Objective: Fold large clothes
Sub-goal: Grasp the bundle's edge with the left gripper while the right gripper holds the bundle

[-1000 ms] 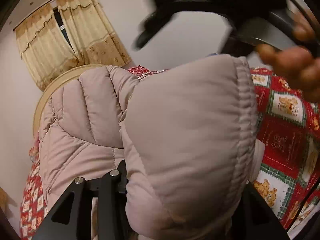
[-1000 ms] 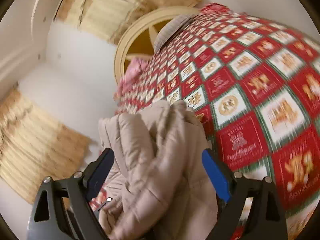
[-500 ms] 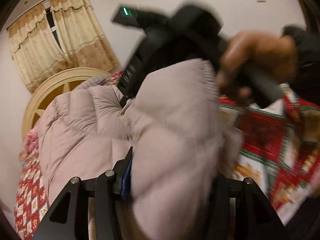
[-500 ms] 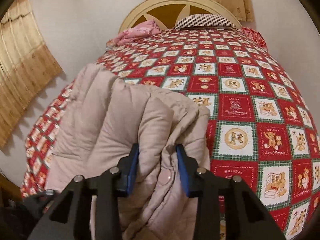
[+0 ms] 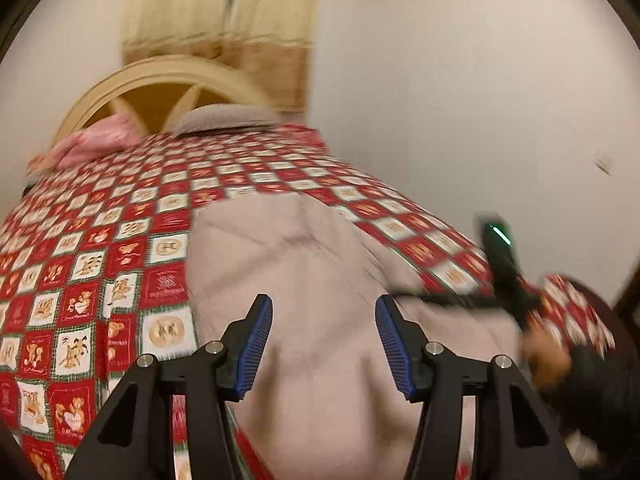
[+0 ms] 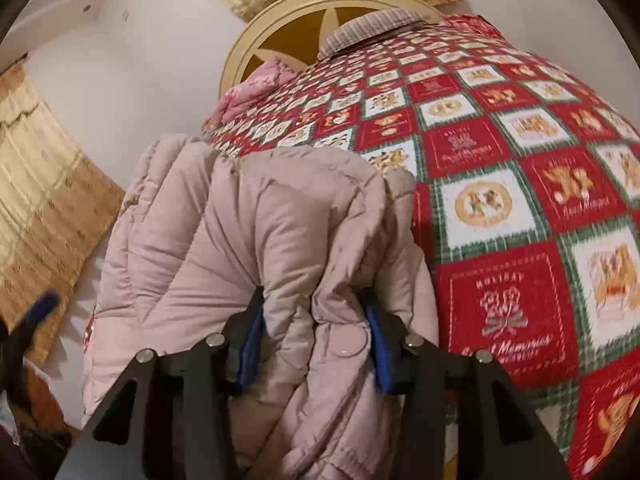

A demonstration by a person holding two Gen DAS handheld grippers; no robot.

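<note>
A beige puffer jacket (image 5: 312, 264) lies bunched on the red patchwork bedspread (image 5: 80, 280). My left gripper (image 5: 324, 344) hovers above it. Its jaws are opening, and the blue pads (image 5: 256, 344) stand apart without touching the fabric. In the right wrist view, my right gripper (image 6: 314, 348) has a thick fold of the jacket (image 6: 240, 232) squeezed between its pads, next to a snap button (image 6: 348, 340). Its jaws are easing open, but the padding still fills the gap. The right gripper also shows as a black blur (image 5: 508, 276) at the jacket's right side, held by a hand (image 5: 548, 352).
A round cream headboard (image 6: 304, 28) stands at the far end of the bed, with a pink pillow (image 5: 100, 140) and a striped pillow (image 6: 368, 28). Yellow curtains (image 6: 44, 192) hang on the left wall. The bedspread (image 6: 500, 200) stretches to the right of the jacket.
My left gripper let go of the jacket, rose and rolled; the jacket now lies below it. My right gripper closed from wide open onto a fold and sank toward the bed.
</note>
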